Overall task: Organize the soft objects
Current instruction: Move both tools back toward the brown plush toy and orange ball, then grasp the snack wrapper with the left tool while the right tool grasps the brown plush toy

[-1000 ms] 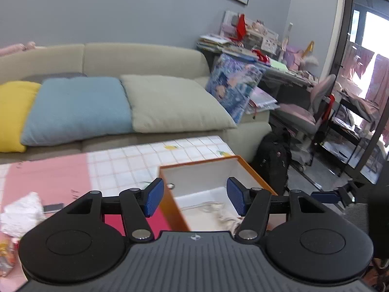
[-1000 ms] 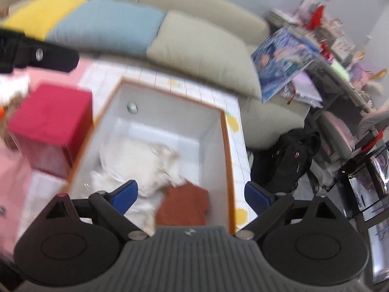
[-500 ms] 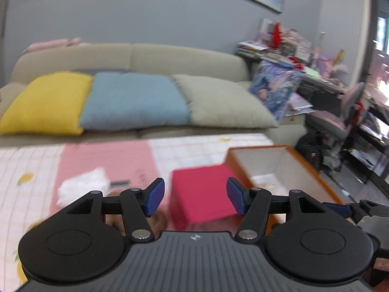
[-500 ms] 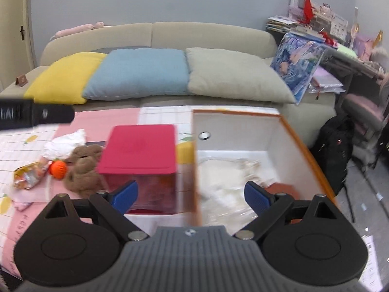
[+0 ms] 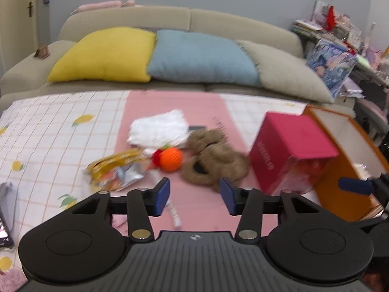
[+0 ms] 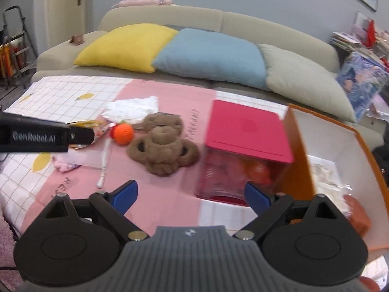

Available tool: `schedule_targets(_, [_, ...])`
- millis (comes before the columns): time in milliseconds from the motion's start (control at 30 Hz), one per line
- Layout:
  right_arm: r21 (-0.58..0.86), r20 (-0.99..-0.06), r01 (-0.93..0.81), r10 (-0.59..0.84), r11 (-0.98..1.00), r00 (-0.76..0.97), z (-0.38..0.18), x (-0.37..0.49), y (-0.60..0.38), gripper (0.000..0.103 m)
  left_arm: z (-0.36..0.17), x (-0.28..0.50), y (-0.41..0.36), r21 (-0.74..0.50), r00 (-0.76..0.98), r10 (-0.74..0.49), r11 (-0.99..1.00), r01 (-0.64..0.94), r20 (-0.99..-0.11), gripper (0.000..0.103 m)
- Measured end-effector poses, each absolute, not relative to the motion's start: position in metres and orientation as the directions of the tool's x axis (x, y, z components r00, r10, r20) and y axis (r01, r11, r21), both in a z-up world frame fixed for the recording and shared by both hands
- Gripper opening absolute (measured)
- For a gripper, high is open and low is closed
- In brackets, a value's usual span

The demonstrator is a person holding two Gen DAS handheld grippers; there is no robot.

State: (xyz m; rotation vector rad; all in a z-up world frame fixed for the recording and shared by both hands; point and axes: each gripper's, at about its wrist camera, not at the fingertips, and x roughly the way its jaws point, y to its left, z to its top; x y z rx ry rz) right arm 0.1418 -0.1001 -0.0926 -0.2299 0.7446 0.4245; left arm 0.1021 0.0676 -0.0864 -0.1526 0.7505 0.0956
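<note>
A brown plush toy (image 5: 214, 160) (image 6: 163, 146) lies on the pink mat beside an orange knitted ball (image 5: 171, 158) (image 6: 124, 133), a white cloth (image 5: 158, 130) (image 6: 132, 108) and crumpled snack wrappers (image 5: 116, 168). My left gripper (image 5: 194, 196) hovers just short of the plush, its jaws closing with nothing between them. My right gripper (image 6: 190, 196) stands open and empty in front of the clear bin with the red lid (image 6: 245, 131) (image 5: 296, 136). The orange box (image 6: 330, 160) (image 5: 345, 177) at right holds a white fabric and a rust-coloured piece.
A sofa (image 5: 184, 19) with yellow (image 5: 104, 53), blue (image 5: 201, 58) and beige cushions runs behind the table. A small white cord (image 6: 105, 163) lies on the mat. A cluttered desk (image 5: 340, 39) stands at the far right. A phone (image 5: 4, 228) lies at the left edge.
Both grippers swung left from above the orange box to face the pile of soft things on the mat. The left jaws have narrowed.
</note>
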Motion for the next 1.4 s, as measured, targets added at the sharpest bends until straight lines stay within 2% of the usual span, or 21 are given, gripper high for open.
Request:
schedule_targets(200, [-0.028, -0.723, -0.494, 0.324, 0.869, 0.611, -0.101, 0.151, -0.070, 0.091, -0.104, 0.093, 0.097, -0.109, 0.695, 0.056, 0.975, -0.192, -0.717, 0.032])
schedule_targets(333, [-0.042, -0.738, -0.536, 0.335, 0.843, 0.585, -0.111, 0.154, -0.051, 0.079, -0.114, 0.095, 0.115, -0.135, 0.680, 0.068, 0.961, -0.241, -0.730, 0.030])
schedule_targets(433, [-0.039, -0.755, -0.559, 0.341, 0.829, 0.560, -0.119, 0.158, -0.039, 0.075, -0.120, 0.097, 0.123, -0.137, 0.670, 0.083, 0.953, -0.270, -0.738, 0.031])
schedule_targets(533, [-0.051, -0.766, -0.581, 0.342, 0.812, 0.545, -0.128, 0.163, -0.026, 0.075, -0.126, 0.099, 0.132, -0.120, 0.655, 0.115, 0.945, -0.303, -0.747, 0.047])
schedule_targets(700, [-0.060, -0.773, -0.613, 0.352, 0.788, 0.528, -0.139, 0.174, -0.009, 0.074, -0.130, 0.103, 0.148, -0.055, 0.645, 0.192, 0.938, -0.342, -0.739, 0.060])
schedule_targets(833, [-0.101, -0.767, -0.624, 0.339, 0.775, 0.545, -0.147, 0.186, 0.004, 0.074, -0.136, 0.114, 0.159, -0.002, 0.629, 0.225, 0.941, -0.339, -0.744, 0.062])
schedule_targets(1000, [-0.179, -0.737, -0.612, 0.307, 0.771, 0.602, -0.151, 0.206, 0.015, 0.074, -0.145, 0.120, 0.174, -0.007, 0.611, 0.247, 0.924, -0.382, -0.752, 0.063])
schedule_targets(1100, [-0.195, -0.721, -0.606, 0.306, 0.771, 0.621, -0.150, 0.221, 0.018, 0.075, -0.139, 0.128, 0.169, 0.060, 0.651, 0.242, 0.956, -0.289, -0.719, 0.067])
schedule_targets(1200, [-0.207, -0.721, -0.597, 0.292, 0.775, 0.629, -0.151, 0.237, 0.022, 0.078, -0.136, 0.142, 0.167, 0.088, 0.669, 0.162, 0.986, -0.143, -0.726, 0.073])
schedule_targets(1300, [-0.201, -0.733, -0.596, 0.284, 0.777, 0.618, -0.155, 0.249, 0.025, 0.078, -0.138, 0.156, 0.162, 0.159, 0.675, 0.147, 0.986, -0.044, -0.723, 0.080])
schedule_targets(1400, [-0.179, -0.750, -0.585, 0.275, 0.791, 0.601, -0.161, 0.257, 0.027, 0.078, -0.145, 0.167, 0.154, 0.240, 0.662, 0.145, 0.969, 0.055, -0.736, 0.080])
